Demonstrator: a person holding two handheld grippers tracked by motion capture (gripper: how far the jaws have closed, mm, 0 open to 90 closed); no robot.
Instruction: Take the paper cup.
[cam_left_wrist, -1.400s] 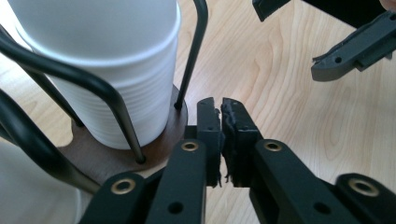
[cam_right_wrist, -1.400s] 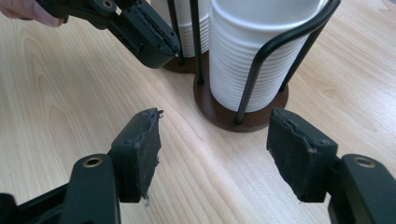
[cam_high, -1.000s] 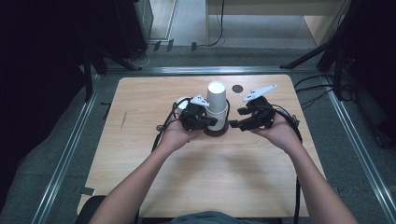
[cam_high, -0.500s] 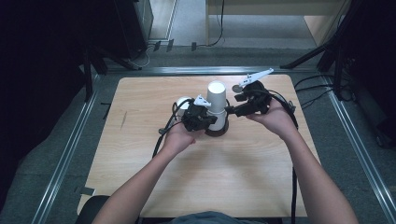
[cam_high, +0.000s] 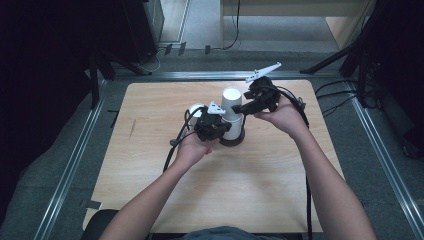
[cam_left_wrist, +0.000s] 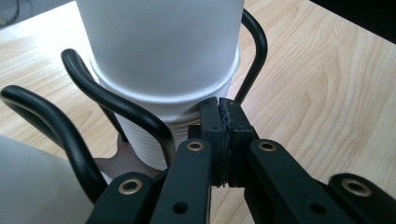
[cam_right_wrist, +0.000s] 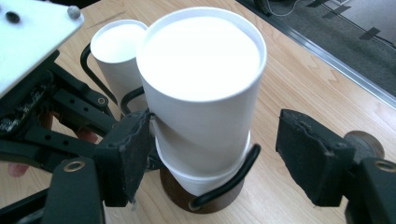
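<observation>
White cups stand nested upside down; the top cup (cam_high: 231, 102) (cam_right_wrist: 201, 93) sits over a lower one (cam_left_wrist: 140, 140), inside a black wire holder (cam_left_wrist: 116, 102) (cam_right_wrist: 229, 179) on a dark round base (cam_high: 235, 141) (cam_right_wrist: 180, 189). My right gripper (cam_high: 245, 106) (cam_right_wrist: 219, 144) is open around the top cup. Its left pad (cam_right_wrist: 135, 144) is against the wall and its right pad (cam_right_wrist: 313, 158) stands apart. My left gripper (cam_high: 220, 126) (cam_left_wrist: 220, 107) is shut, with its tips against the lower cup's rim and nothing visible between the pads.
A second white cup (cam_high: 196, 109) (cam_right_wrist: 116, 46) stands just left of the stack, behind the left gripper. A small dark round disc (cam_right_wrist: 364, 140) lies on the wooden table (cam_high: 260, 190) right of the stack. A metal rail (cam_high: 70, 170) frames the table.
My right gripper has risen and moved left from beside the stack's base to the top cup. The left gripper has stayed low at the stack's left side.
</observation>
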